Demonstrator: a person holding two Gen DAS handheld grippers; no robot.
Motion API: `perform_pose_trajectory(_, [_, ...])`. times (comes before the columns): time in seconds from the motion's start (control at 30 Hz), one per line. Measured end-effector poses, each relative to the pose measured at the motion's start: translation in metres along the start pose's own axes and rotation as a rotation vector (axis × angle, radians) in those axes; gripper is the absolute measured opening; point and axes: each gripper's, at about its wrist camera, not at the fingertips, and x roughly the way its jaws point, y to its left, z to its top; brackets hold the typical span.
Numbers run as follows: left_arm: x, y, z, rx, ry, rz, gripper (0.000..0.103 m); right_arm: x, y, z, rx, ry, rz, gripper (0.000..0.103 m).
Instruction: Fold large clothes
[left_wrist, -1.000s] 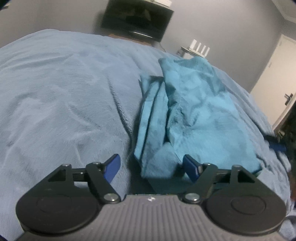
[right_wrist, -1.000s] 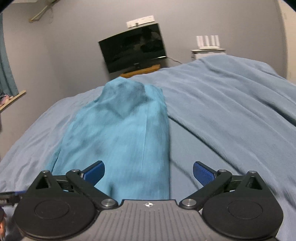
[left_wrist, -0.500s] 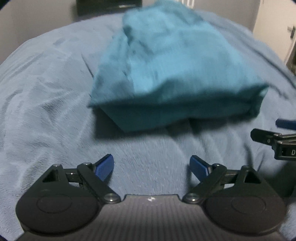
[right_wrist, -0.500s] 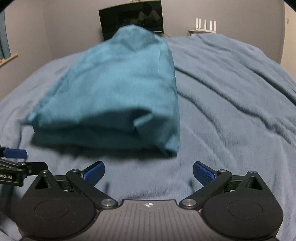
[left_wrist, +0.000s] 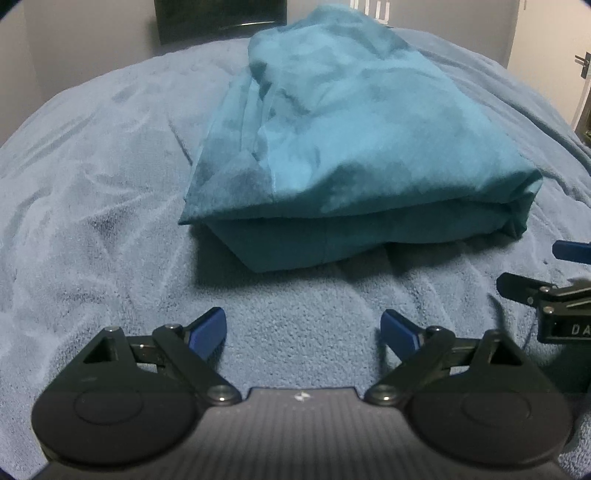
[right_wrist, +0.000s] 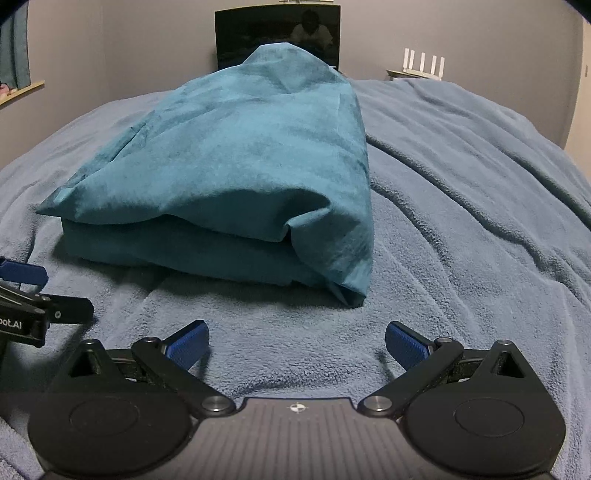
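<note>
- Both views dim, cool indoor light, bluish-grey cast overall.
- Folded teal garment (left_wrist: 354, 147) is the landmark: its top face is the brightest area, its near front edge dark in shade.
- Soft shadow on the blue blanket (left_wrist: 92, 221) just below and left of the garment in the left wrist view; same dark band under the garment (right_wrist: 229, 177) in the right wrist view.
- Garment surface blotchy, compression-like patches; mild softness, no strong motion blur.
- Faint glare streak on the dark TV screen (left_wrist: 221, 18) behind the garment.
- Heavy fisheye bending; corners far from the garment vignetted black.
- Gripper bodies at the bottom edge slightly soft, very dark.
</note>
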Motion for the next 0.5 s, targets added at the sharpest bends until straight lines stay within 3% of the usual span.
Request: perform_pose_trajectory(0.5, [-0.0001,-0.0005,0.0009,0.004,0.003,0.003,0.091,0.0019,-0.0001,0.0003,-0.007,0.006,-0.003,0.103])
